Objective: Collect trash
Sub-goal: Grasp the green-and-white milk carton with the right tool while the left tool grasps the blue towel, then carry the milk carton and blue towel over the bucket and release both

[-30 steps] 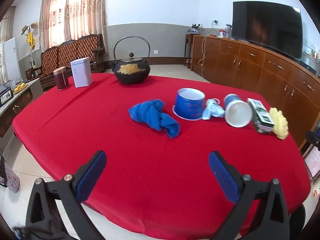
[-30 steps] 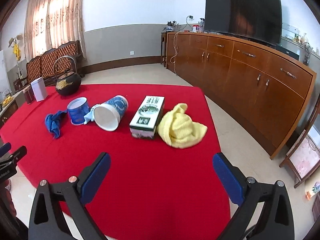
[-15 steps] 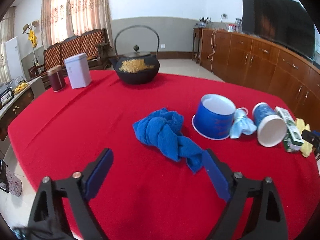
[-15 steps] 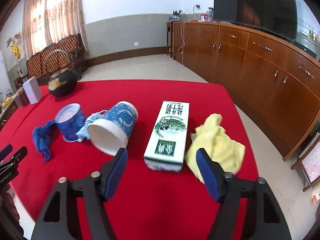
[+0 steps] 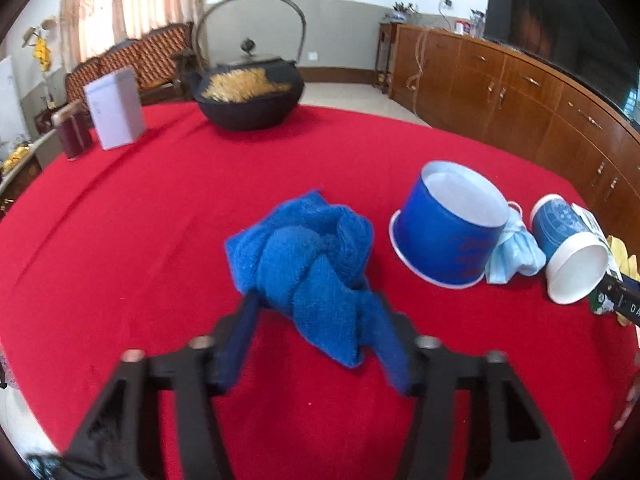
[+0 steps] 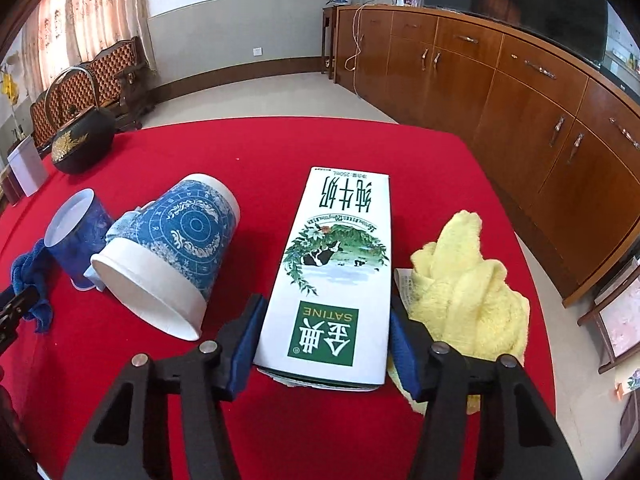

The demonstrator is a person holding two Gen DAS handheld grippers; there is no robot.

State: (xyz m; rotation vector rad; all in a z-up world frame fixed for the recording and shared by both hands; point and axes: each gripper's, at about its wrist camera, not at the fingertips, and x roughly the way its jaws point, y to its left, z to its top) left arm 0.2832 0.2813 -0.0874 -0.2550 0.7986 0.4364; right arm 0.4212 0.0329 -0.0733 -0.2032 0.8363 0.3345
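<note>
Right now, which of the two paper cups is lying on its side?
The patterned blue-and-white cup beside the milk carton lies tipped over, its open mouth facing sideways. The plain blue cup sits with its wide rim down.

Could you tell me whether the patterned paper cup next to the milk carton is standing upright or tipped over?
Tipped over. The patterned paper cup lies on its side on the red tablecloth, its open white rim facing the camera, left of the milk carton.

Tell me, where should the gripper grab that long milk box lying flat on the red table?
Grab the milk carton across its two long narrow sides at the near end, coming down slanted from in front. It lies flat with its length pointing away, so those sides face the pads. The right gripper is closing there now, carton between its jaws. The yellow cloth crowds one side, so stay low and close.
</note>
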